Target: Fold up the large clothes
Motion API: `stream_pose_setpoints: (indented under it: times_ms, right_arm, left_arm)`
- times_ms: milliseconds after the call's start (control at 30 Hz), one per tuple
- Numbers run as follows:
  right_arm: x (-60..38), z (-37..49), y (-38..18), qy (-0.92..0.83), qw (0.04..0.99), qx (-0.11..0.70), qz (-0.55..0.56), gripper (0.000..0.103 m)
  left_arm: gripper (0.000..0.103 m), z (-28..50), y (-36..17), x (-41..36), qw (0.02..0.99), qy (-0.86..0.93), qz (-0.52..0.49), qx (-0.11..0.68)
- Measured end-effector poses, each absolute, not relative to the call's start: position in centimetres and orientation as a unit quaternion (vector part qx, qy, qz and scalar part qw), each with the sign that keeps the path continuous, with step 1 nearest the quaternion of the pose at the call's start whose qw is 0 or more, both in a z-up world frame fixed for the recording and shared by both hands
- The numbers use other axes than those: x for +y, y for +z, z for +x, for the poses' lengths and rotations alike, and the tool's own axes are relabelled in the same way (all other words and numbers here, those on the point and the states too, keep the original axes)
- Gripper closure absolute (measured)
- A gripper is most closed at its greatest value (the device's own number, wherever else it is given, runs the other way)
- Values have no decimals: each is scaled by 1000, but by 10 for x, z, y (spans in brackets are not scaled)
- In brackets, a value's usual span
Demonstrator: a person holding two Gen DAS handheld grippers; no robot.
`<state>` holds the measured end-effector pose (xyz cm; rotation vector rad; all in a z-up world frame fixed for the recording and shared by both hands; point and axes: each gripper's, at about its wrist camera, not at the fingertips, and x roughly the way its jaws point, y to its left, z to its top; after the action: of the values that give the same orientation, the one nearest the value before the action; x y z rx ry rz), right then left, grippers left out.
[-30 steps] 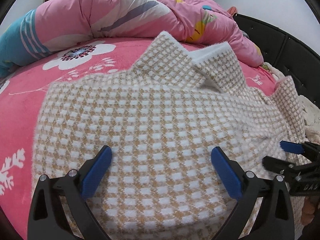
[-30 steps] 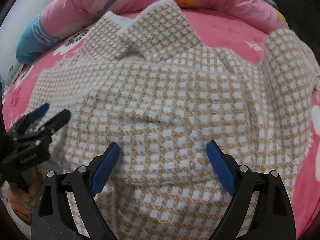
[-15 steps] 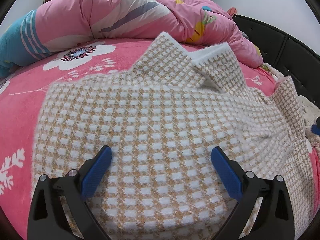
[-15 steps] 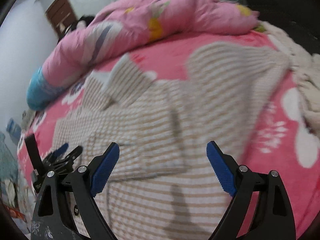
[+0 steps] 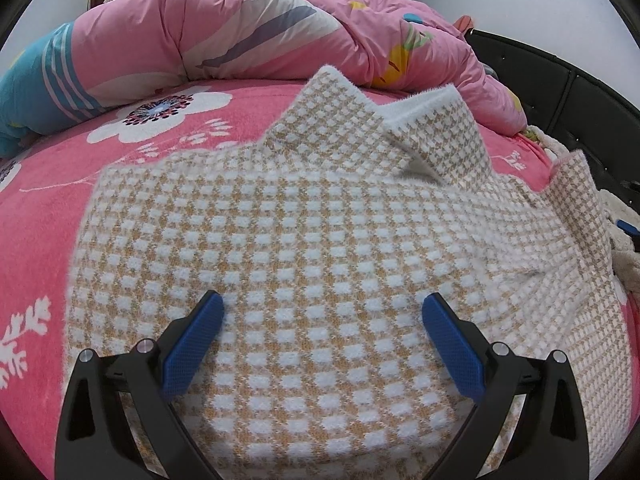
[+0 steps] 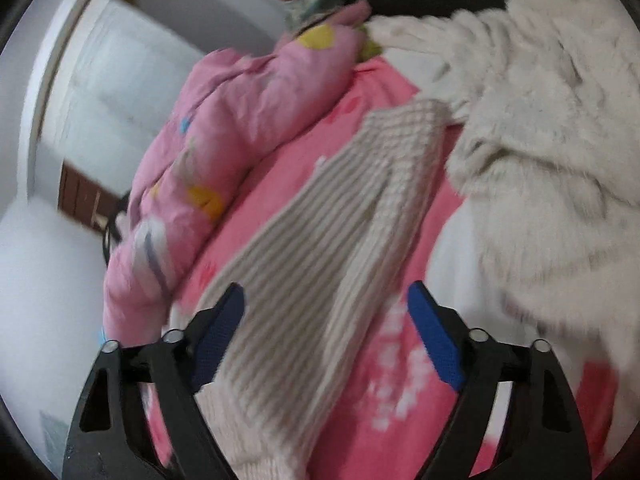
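**A:** Status on the fold?

**B:** Early. The checked garment (image 5: 320, 248) lies spread on the pink floral bed sheet (image 5: 52, 216), collar end at 12 o'clock in the left wrist view, hem toward the camera. The body looks flat. The collar flaps stand up at 12 to 1 o'clock. I see no body fold made.

**A:** Sleeves?

**B:** The left edge looks tidy; whether a sleeve is tucked under there, I can't tell. The right sleeve (image 6: 340, 216) stretches out from the body, from 6 toward 1 o'clock in the right wrist view, cuff close to the white fluffy pile (image 6: 540, 128). That one is not folded in.

**A:** Grippers?

**B:** Left gripper (image 5: 322, 344) hovers over the lower body of the garment, jaws wide apart, holding nothing. Right gripper (image 6: 326, 332) is over the sleeve; its jaws have just been closing a little but are wide apart. The sleeve passes between them and sits against the left pad (image 6: 218, 340), with nothing clamped. That frame is blurred, so contact is uncertain.

**A:** Remaining?

**B:** My read: grab the right sleeve, lay it across the body, then fold the body, likely hem to collar. The pink duvet (image 5: 240, 36) at 11 to 1 o'clock is clear of the work area.
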<state>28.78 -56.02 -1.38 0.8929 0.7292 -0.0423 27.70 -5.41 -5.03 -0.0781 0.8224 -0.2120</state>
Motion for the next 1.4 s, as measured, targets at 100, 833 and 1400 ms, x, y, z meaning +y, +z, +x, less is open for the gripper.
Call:
stream_pose_setpoints:
  times_ms: [100,833,1400]
  right_arm:
    - [-579,315,-19,-37,833,342,433,32]
    - [-582,322,10,-151,896,317,273,84]
    - [-386,170,207,-34,976,148,157,84]
  left_arm:
    - [5,277,-50,-54,911,-102,-38,398]
    - [5,275,-50,-53,913,-102,-42,392]
    - [5,268,-22,-35,920,-87,-73,374]
